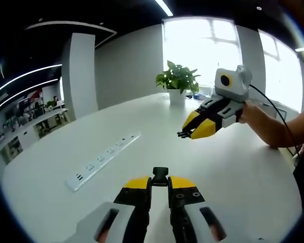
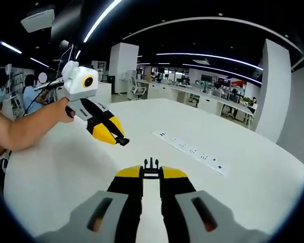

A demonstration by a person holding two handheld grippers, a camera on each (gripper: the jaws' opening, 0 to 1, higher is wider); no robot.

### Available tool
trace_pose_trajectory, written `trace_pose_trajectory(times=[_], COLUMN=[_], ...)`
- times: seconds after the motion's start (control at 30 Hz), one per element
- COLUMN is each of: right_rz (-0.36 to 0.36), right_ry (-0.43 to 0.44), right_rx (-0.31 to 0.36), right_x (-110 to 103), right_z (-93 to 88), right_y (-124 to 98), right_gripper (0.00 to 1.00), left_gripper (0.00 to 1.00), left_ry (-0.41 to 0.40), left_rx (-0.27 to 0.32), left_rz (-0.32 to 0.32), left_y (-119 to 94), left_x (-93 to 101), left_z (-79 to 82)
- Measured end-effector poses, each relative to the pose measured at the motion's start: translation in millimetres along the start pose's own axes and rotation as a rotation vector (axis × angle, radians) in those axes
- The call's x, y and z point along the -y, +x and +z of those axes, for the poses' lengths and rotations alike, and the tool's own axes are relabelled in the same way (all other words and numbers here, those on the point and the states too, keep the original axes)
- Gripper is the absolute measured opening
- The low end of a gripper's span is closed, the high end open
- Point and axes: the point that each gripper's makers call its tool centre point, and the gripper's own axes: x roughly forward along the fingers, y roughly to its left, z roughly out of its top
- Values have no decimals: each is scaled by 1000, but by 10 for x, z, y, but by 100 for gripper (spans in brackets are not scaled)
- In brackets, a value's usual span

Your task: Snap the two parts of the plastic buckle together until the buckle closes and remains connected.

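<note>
My left gripper (image 1: 159,180) is shut on a black buckle part (image 1: 160,175) that sticks out past its yellow tips, above the white table (image 1: 233,167). The right gripper (image 1: 185,134) comes in from the right, held by a hand, with a small black piece at its tips. In the right gripper view, my right gripper (image 2: 151,173) is shut on the pronged black buckle part (image 2: 151,166). The left gripper (image 2: 121,141) hangs at upper left, holding its black part. The two buckle halves are apart, facing each other over the table.
A long white power strip (image 1: 104,159) lies on the table, also seen as the power strip (image 2: 190,150). A potted plant (image 1: 178,83) stands at the far edge near bright windows. A person's forearm (image 2: 25,126) reaches in from the left. Desks and people fill the office behind.
</note>
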Motion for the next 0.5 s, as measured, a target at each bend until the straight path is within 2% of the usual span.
trace_pose_trajectory(times=[0.5], right_rz=[2], right_ry=[7], right_rx=[-7], right_x=[-53], right_z=[-72], right_y=[-41], right_gripper=[11], left_gripper=[11], left_ry=[-1], left_rx=[-17], left_rz=[7], left_y=[-20], left_x=[48], left_z=[-93])
